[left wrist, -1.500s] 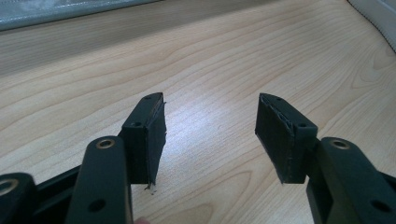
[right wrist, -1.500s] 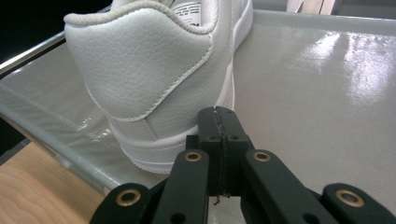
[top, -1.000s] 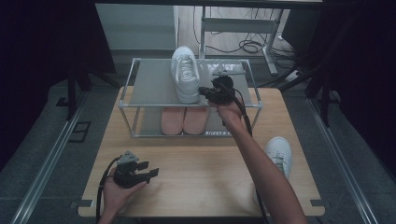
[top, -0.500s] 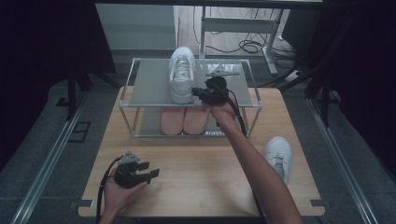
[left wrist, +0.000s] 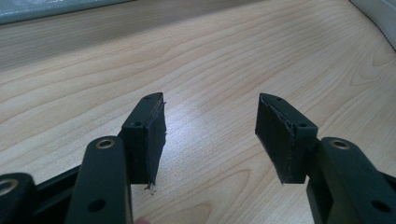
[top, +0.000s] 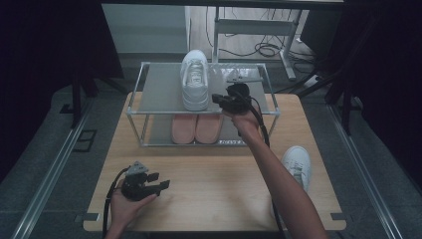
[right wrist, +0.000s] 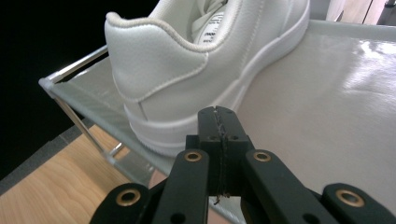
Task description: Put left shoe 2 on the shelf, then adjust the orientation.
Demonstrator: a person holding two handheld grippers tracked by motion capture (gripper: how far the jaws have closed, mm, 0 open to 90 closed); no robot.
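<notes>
On the top shelf of the wire-framed rack [top: 149, 94], a white sneaker [top: 194, 79] sits heel toward the person, toe pointing away. Right claw [top: 222, 98] hovers just beside the heel, jaws pressed together with nothing between them; the right gripper view shows the closed tips close to the sneaker's [right wrist: 196, 60] heel counter, seemingly just short of the sole edge — contact cannot be told for sure.

Left claw [top: 161, 185] rests low over the table [top: 224, 199] near its front-left corner, well apart from the rack. In the left gripper view its jaws stand apart, nothing between them, bare wood grain underneath.

Also noted: a pink pair of shoes [top: 195, 127] on the lower shelf, side by side. A second white sneaker [top: 297, 163] lies on the table beside the right forearm, near the right edge.

Handling judgement: sneaker looks light, with a stiff rubber sole and a softer leather-like upper that will give under pinch. Padded collar at the heel is the likely purchase — one jaw inside the opening, one outside on the heel counter. Smooth upper may slip if pinched shallow. The shelf surface looks glossy, so a nudge with closed jaws would probably slide the shoe rather than tip it.
</notes>
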